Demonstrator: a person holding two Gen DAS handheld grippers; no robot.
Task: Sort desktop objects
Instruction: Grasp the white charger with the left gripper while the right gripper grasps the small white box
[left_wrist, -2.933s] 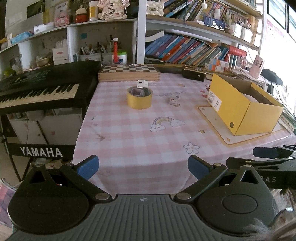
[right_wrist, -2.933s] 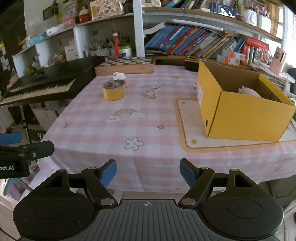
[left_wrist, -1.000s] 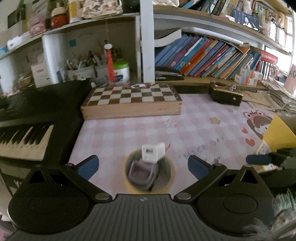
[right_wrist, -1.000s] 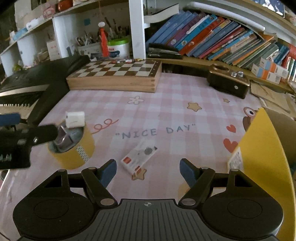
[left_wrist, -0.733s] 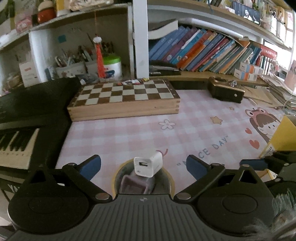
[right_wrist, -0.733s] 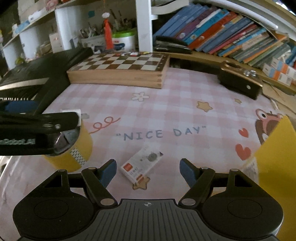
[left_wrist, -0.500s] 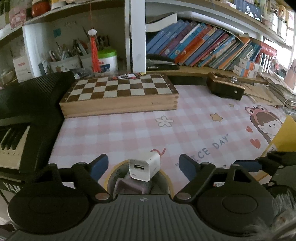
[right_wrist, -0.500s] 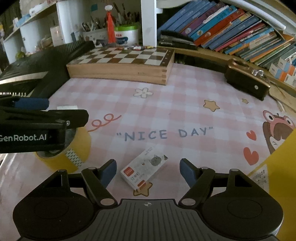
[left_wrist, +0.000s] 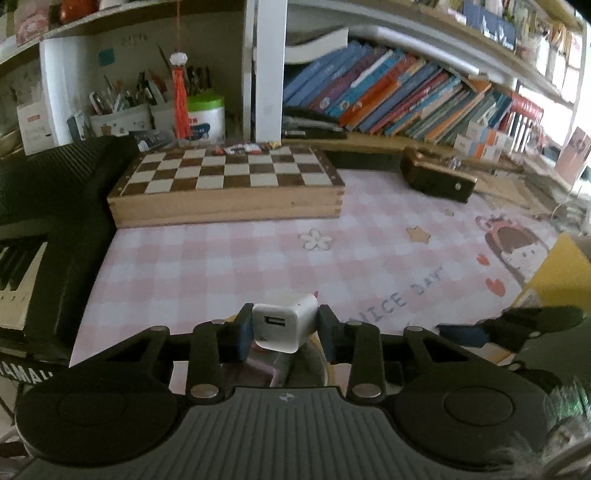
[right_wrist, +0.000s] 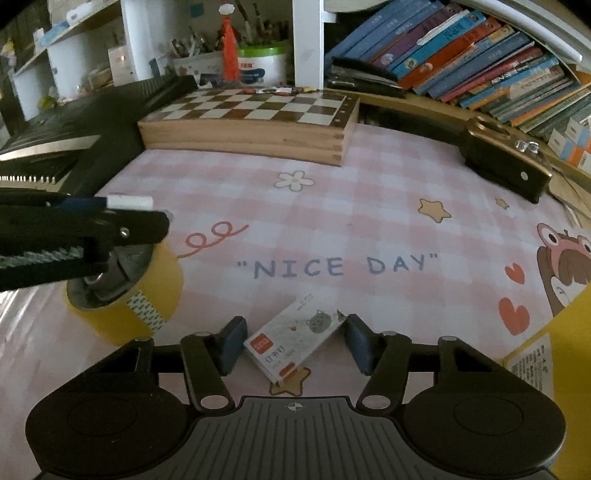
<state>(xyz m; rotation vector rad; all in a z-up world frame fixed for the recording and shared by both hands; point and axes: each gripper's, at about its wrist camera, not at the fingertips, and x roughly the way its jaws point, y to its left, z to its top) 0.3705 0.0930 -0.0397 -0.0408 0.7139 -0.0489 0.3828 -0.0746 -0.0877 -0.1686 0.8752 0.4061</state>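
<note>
Both tongs closed in: left (left_wrist: 284, 326) grasps charger (left_wrist: 286, 325), hiding tape (right_wrist: 147, 295); right (right_wrist: 291, 341) released.

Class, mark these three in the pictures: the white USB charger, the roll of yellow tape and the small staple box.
white USB charger (left_wrist: 284, 326), left wrist view, its port face.
roll of yellow tape (right_wrist: 147, 299), right wrist view, its outer wall.
small staple box (right_wrist: 291, 339), right wrist view, its printed top.

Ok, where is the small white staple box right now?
In the right wrist view, the staple box lies on the pink tablecloth between the right gripper fingers, right of the yellow tape roll.
</note>
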